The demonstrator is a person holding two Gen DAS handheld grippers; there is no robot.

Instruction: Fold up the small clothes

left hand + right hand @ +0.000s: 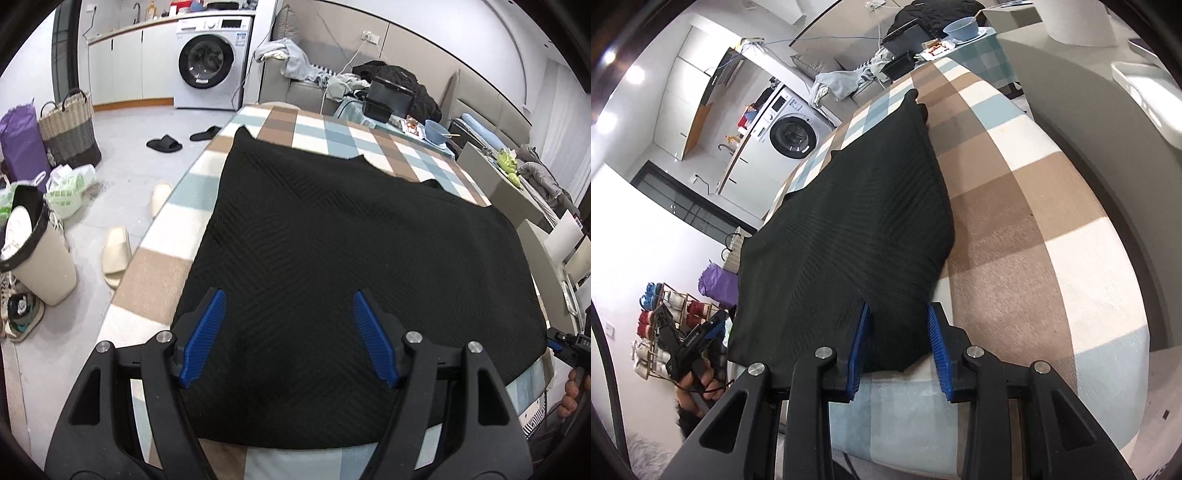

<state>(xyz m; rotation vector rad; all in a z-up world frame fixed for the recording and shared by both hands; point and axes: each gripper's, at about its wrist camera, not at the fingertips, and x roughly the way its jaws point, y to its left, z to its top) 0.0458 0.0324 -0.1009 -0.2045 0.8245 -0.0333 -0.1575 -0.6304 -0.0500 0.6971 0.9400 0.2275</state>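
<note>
A black knit garment lies spread flat on the checked blanket of the table. My left gripper is open and hovers over the garment's near edge, empty. In the right wrist view the same garment stretches away from me. My right gripper is open, with its blue pads on either side of the garment's near right corner, which lies between the jaws. The left gripper shows in the right wrist view, held in a hand at the garment's far side.
A bowl and black boxes stand at the table's far end. On the floor to the left are slippers, a bin, bags and a basket. A washing machine stands behind.
</note>
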